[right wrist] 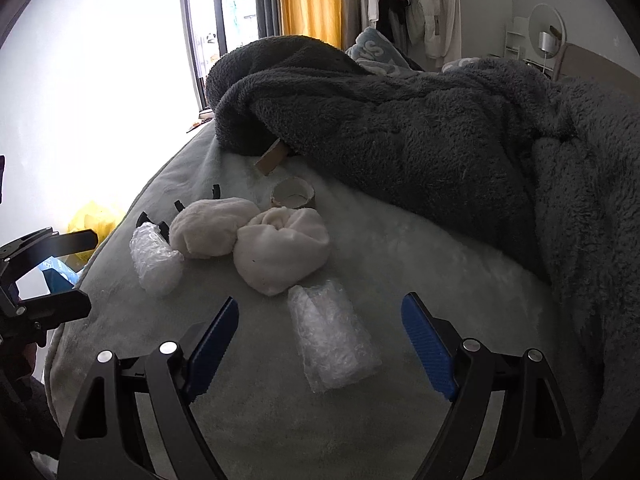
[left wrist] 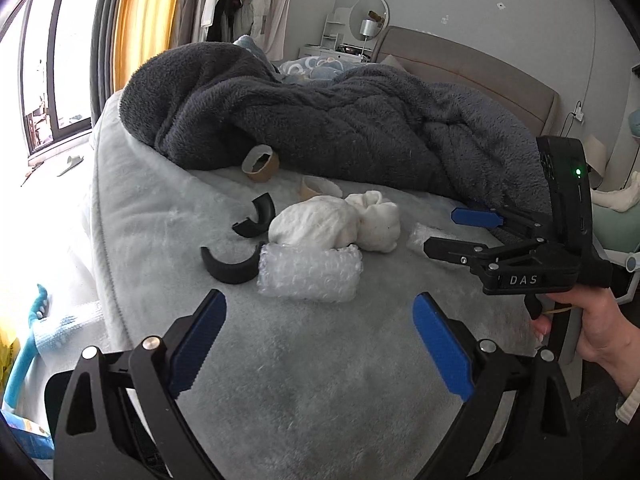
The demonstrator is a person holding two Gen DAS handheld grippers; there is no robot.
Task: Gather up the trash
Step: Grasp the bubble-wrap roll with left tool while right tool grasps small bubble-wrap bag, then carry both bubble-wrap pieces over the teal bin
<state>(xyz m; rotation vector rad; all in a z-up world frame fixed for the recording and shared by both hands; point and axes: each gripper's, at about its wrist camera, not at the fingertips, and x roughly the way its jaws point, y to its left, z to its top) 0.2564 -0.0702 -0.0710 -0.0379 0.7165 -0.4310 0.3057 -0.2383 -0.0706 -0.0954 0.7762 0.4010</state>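
Trash lies on a pale grey bed cover [left wrist: 320,392]. A bubble wrap roll [left wrist: 310,274] sits just beyond my left gripper [left wrist: 319,305], which is open and holds nothing. A second bubble wrap roll [right wrist: 332,336] lies between the fingers of my right gripper [right wrist: 320,302], also open, pads clear of it. Behind them rest two white cloth bundles [left wrist: 316,222] [right wrist: 284,252], two black curved plastic pieces [left wrist: 230,266] and two cardboard tape cores [left wrist: 260,164] [right wrist: 294,196]. In the left wrist view a hand holds the right gripper [left wrist: 442,230] at the right.
A dark grey fleece blanket [right wrist: 420,140] is heaped over the far and right side of the bed, partly covering one cardboard core [right wrist: 272,158]. A yellow bag [right wrist: 94,218] lies on the floor past the bed's left edge. A window and clothes rack stand behind.
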